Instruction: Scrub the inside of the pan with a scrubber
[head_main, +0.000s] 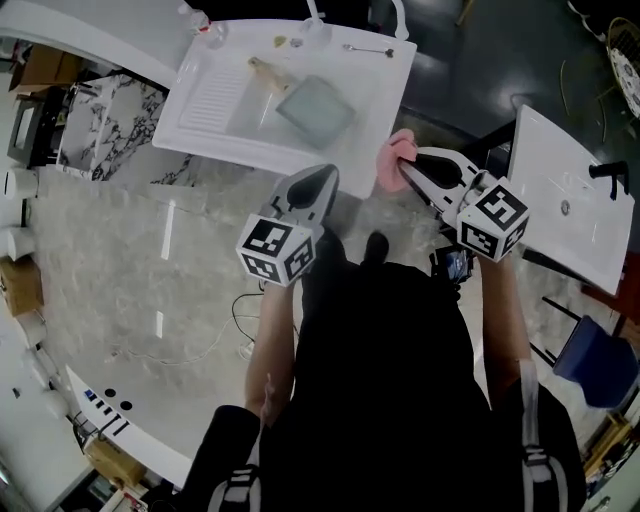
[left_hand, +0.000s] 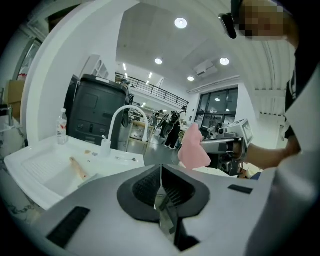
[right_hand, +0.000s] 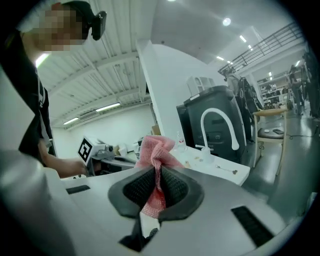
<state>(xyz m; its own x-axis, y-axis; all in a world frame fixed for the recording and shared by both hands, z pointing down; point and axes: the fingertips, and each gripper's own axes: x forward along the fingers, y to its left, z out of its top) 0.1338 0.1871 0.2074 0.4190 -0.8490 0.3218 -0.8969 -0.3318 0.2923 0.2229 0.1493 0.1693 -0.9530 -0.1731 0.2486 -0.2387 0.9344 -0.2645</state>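
Head view, pan (head_main: 315, 110): square, shallow, pale grey-green with a glassy sheen. It lies in the basin of the sink (head_main: 200, 100), well apart from both my tools.
Head view, sink: glossy white, with a ribbed draining board on its left. A wooden-handled brush (head_main: 268, 72) lies just beside the pan, and a thin metal spoon (head_main: 368, 49) rests on the back ledge.
Head view, scrubber (head_main: 398, 160): a soft pink wad pinched at the tip of my right gripper (head_main: 408, 170).
Head view, left gripper (head_main: 318, 185): grey shell with tapering black-lined jaws drawn to a point, carrying nothing.
Head view, pose: my bare forearms (head_main: 270, 350) reach forward side by side. Both tools point toward the sink's near edge and stop short of it. A black-and-white marker cube (head_main: 277, 250) sits at the back of each.
Left gripper view, left gripper (left_hand: 161, 169): the ribbed black pads are pressed flat together, with nothing between them.
Left gripper view, surroundings: the white sink (left_hand: 30, 165) is low on the left, with its arched white faucet (left_hand: 127, 112) and the brush (left_hand: 77, 167). The pink scrubber (left_hand: 194, 147) hangs in the right gripper (left_hand: 202, 147), off to the right and apart from my jaws.
Right gripper view, right gripper (right_hand: 159, 177): the ribbed pads are clamped on the scrubber (right_hand: 156, 150). It is a pink open-mesh cloth that bunches above the jaws, and a tail hangs below them.
Right gripper view, surroundings: the faucet (right_hand: 220, 125) and the sink's ledge (right_hand: 220, 167) lie beyond on the right. The left gripper's marker cube (right_hand: 86, 148) is on the left.
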